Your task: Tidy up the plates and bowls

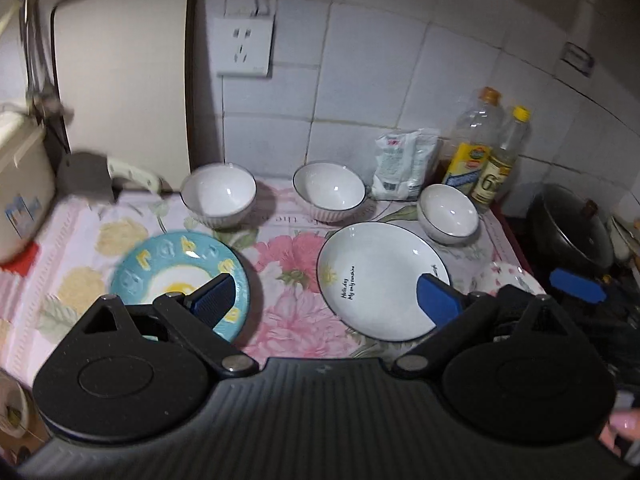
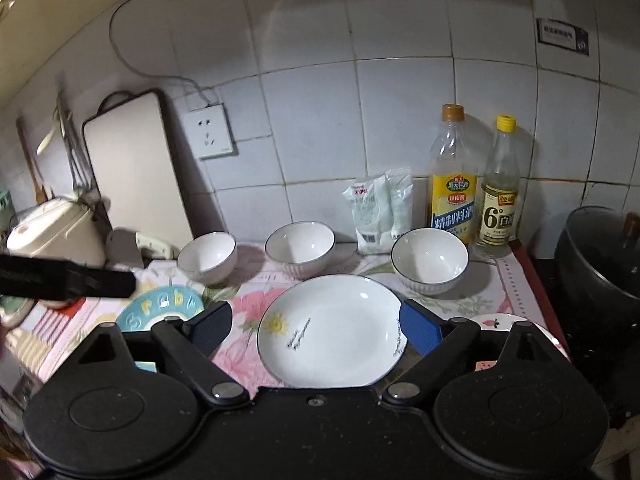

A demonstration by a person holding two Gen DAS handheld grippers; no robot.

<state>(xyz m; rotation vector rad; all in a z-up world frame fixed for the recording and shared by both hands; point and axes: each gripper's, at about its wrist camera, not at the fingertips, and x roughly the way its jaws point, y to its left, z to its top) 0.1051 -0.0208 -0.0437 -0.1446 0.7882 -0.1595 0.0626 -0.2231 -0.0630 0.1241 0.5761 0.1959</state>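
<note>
1. On the worktop, under a flowered cloth, three white bowls stand in a row near the tiled wall. In front of them lie a white plate, a blue plate to its left and a pink-patterned plate at the right edge.
2. Both grippers are spread and pinch nothing: the right gripper hangs over the white plate, the left gripper over the gap between the blue and white plates.
3. The crockery looks glazed ceramic: stiff, fairly heavy, slick and breakable. I judge the rim the only hold on a plate, one finger over and one under; a bowl takes a pinch across its wall.
4. The white plate reads "Hello, day / My only sunshine" beside a small sun; the blue plate carries raised yellow letters I cannot read.
5. The bottles carry Chinese labels; one shows a large "6°". The salt-like bag is illegible.
</note>
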